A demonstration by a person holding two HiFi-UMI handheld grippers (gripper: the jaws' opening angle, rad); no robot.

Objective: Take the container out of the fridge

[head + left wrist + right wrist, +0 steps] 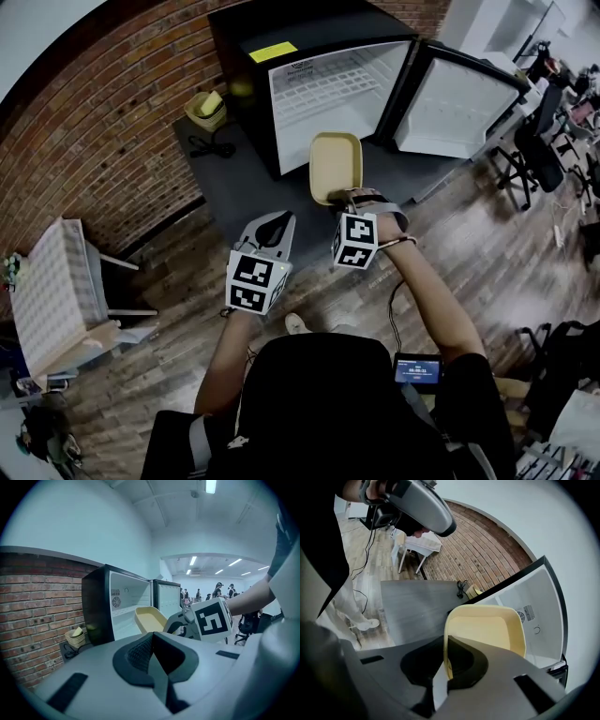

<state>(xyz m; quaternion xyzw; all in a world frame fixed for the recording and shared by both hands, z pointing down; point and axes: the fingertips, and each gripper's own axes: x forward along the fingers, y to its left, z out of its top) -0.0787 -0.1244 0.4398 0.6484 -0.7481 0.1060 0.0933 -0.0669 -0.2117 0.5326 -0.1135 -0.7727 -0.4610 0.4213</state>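
Note:
The pale yellow container [336, 167] hangs in the air in front of the open black mini fridge [328, 89]. My right gripper [349, 197] is shut on its near rim. In the right gripper view the container [485, 630] rises tilted from between the jaws of the right gripper [445, 651], with the white fridge interior [534, 616] behind it. My left gripper [277, 223] hovers to the left of it, shut with nothing in it. The left gripper view has the left gripper [152, 644] low in front, with the container [149, 619] and fridge [101, 606] beyond.
The fridge door [455, 103] stands swung open to the right. The fridge sits on a dark mat [244, 178] against a brick wall, with a stack of yellow bowls [208, 108] beside it. A white chair [61, 291] is at left, office chairs [534, 150] at right.

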